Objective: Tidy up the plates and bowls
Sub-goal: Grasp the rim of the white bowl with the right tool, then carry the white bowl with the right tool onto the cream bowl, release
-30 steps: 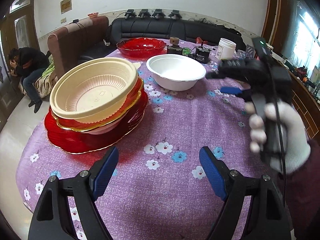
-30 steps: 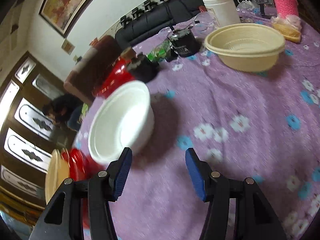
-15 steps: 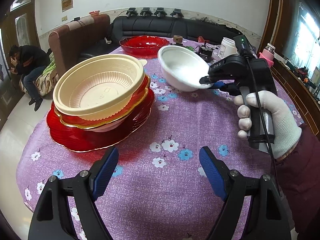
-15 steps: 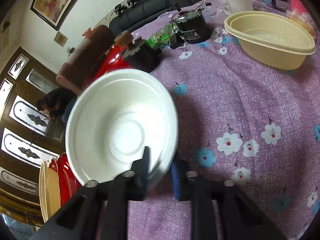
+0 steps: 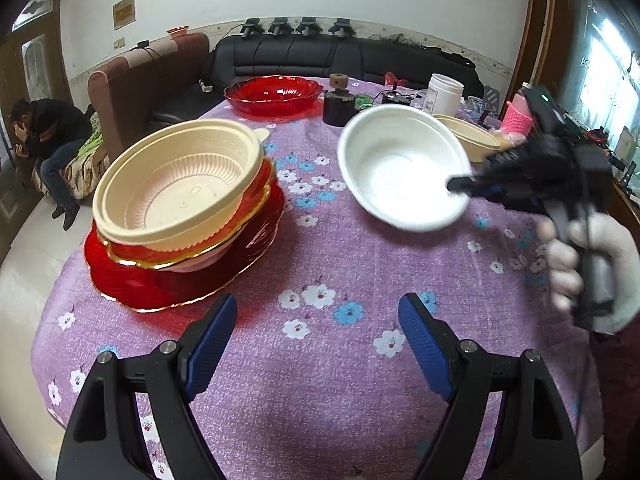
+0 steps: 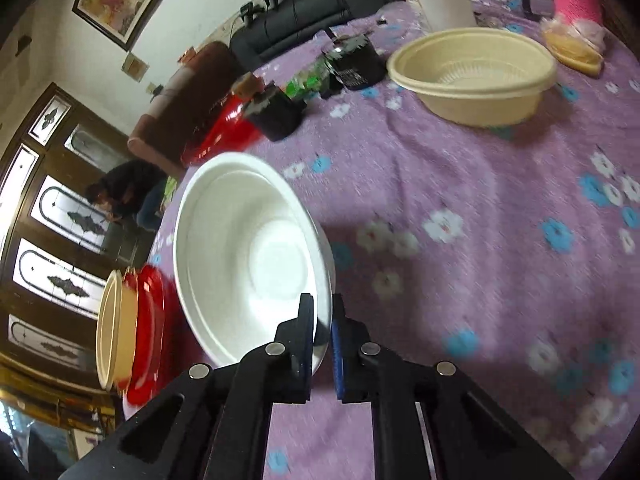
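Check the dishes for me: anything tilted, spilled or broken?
No spills or breakage visible. The stack leans: its cream bowl sits tilted on the red plates. The white bowl, pinched at its rim by the right tool, hangs tilted.

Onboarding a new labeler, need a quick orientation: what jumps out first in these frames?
The white bowl stands out first: it is tilted in the air above the purple floral tablecloth, its rim pinched by the right gripper. Left of it sits a stack, a cream ribbed bowl atop red plates. The left gripper hangs open and empty in the foreground.
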`<move>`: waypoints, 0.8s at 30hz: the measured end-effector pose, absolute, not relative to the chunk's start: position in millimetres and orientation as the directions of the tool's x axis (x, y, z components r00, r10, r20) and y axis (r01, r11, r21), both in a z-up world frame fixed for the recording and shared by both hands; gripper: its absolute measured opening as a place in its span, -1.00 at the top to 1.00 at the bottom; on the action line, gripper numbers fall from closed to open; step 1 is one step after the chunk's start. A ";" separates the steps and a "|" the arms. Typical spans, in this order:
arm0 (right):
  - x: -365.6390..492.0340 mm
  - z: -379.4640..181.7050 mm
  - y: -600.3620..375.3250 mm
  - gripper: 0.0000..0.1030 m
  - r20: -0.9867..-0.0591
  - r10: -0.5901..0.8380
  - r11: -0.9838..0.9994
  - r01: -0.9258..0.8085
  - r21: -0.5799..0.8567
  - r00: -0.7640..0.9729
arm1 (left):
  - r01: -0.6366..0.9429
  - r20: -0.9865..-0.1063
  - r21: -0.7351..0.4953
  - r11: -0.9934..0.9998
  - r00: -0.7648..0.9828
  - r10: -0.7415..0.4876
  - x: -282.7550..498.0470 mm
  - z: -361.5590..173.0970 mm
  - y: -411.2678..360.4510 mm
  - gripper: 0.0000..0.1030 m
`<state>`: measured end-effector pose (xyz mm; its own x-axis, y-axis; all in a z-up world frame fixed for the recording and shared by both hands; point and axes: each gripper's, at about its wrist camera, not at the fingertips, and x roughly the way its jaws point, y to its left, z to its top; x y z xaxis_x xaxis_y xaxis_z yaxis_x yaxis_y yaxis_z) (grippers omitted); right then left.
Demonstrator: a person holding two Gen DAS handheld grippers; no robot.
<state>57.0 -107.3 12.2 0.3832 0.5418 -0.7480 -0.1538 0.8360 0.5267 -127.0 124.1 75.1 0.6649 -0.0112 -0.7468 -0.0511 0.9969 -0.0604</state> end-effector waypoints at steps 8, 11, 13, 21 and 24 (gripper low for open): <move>34.4 10.9 -156.9 0.83 -0.780 0.552 0.830 -0.103 0.549 0.295 | 0.011 -0.766 -0.148 0.989 0.632 -0.122 -96.0 83.4 106.2 -0.59; 30.4 9.5 -172.4 0.83 -0.777 0.557 0.824 -0.079 0.561 0.293 | 0.025 -0.771 -0.158 0.987 0.622 -0.139 -80.2 86.4 96.5 -0.59; 28.5 9.9 -180.2 0.83 -0.775 0.551 0.826 -0.068 0.560 0.309 | 0.029 -0.776 -0.167 0.986 0.613 -0.149 -66.8 86.6 90.9 -0.60; 30.6 8.5 -181.5 0.79 -0.768 0.502 0.853 -0.081 0.516 0.397 | -0.027 -0.821 -0.231 0.973 0.542 -0.180 -11.6 59.9 85.4 -0.60; 31.1 7.7 -179.3 0.78 -0.767 0.484 0.863 -0.089 0.497 0.421 | -0.063 -0.832 -0.272 0.960 0.517 -0.202 10.9 46.9 88.1 -0.60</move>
<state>31.1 -179.3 7.7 0.4207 0.4844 -0.7671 -0.0885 0.8634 0.4966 10.9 88.1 46.9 0.5168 -0.2018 -0.8320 -0.0630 0.9602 -0.2720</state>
